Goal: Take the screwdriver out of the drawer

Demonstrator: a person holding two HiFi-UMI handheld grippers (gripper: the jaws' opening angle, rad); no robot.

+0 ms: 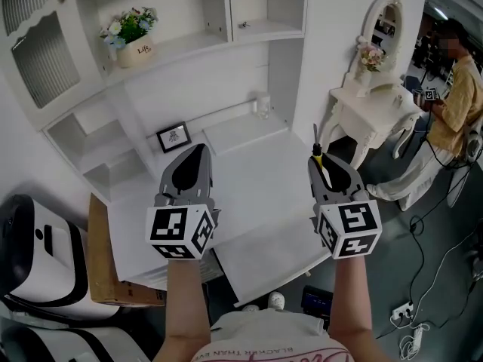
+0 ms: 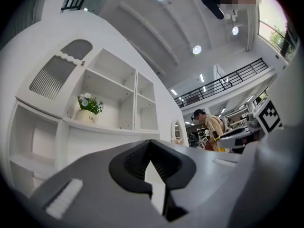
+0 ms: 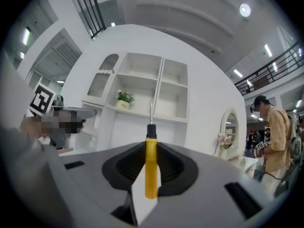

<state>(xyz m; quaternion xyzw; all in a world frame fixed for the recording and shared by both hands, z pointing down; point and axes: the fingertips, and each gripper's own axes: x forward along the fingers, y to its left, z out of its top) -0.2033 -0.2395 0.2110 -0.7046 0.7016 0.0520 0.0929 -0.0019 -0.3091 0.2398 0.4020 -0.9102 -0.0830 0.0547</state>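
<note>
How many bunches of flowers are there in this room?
2. One pot of flowers stands on an upper shelf of the white cabinet; a second bunch sits on the dressing table beside its oval mirror. More may be hidden.

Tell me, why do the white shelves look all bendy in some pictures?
Left gripper view and right gripper view: wide-angle lenses bow the white shelves inside a dark round border. Head view: the shelves stay nearly straight, only tilted.
</note>
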